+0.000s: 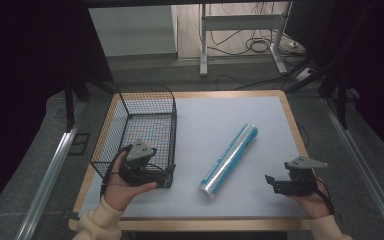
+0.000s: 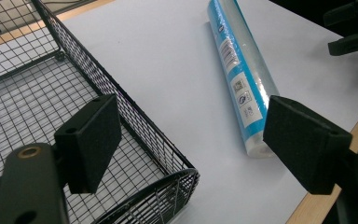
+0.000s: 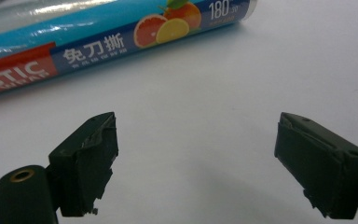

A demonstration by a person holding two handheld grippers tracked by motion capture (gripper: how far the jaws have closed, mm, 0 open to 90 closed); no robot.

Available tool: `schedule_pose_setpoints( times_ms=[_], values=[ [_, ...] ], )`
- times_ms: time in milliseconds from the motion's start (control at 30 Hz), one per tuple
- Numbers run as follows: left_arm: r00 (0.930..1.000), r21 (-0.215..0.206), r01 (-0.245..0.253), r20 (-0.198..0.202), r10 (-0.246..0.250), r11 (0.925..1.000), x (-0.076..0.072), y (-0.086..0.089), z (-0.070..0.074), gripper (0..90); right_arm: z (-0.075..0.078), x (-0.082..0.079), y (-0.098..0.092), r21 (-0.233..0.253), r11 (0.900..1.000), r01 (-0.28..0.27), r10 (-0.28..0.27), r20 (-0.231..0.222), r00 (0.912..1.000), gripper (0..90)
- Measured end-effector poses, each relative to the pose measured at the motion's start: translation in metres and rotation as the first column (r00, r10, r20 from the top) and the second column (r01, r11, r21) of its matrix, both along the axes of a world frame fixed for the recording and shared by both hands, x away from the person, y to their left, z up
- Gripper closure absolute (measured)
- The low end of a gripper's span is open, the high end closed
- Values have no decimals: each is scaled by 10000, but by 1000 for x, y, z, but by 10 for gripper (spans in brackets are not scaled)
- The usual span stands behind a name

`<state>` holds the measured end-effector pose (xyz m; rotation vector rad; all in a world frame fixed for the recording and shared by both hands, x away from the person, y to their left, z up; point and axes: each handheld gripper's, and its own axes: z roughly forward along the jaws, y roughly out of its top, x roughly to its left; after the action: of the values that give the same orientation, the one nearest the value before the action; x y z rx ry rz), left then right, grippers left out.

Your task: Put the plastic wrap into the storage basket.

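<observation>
Tabletop [image 1: 280, 200]: white sheet, wooden edge.
Cling-film roll [image 1: 229, 160]: laid diagonally beside the wire basket [image 1: 145, 107].
Left gripper [image 2: 186, 144]: jaws held open at the basket corner.
Right gripper [image 3: 196, 163]: jaws spread, empty.
Handling: probably light, stiff, slippery; best taken mid-length.

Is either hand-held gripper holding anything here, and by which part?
Nothing is held. The left hand-held gripper and right hand-held gripper are both open and empty; the cling film roll lies untouched.

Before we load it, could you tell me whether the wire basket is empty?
Empty: the wire basket shows only bare mesh; the roll lies outside it.
</observation>
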<state>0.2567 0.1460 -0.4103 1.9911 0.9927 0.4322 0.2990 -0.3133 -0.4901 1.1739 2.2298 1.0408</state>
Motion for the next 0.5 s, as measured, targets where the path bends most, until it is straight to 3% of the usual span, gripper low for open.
schedule_pose_setpoints(
  times_ms=[100, 167, 333, 500],
  values=[
    [9999, 114, -109, 106, 108, 9999, -1, -1, 0, 197, 2, -1, -2, 130, 9998, 132, -133, 109, 9999, 140],
    [9983, 731, -290, 535, 251, 9969, -5, -5, 3, 197, 4, -3, -3, 111, 9998, 158, -161, 285, 9995, 146],
    [9983, 631, -105, 582, 68, 9979, -9, -12, 9, 194, 4, -5, -2, 37, 9999, 134, -135, 361, 9993, 154],
    [9992, 416, 197, 336, -211, 9989, -4, -21, 12, 193, 2, -5, -1, -25, 10000, -5, 5, 363, 9993, 157]
  ],
)
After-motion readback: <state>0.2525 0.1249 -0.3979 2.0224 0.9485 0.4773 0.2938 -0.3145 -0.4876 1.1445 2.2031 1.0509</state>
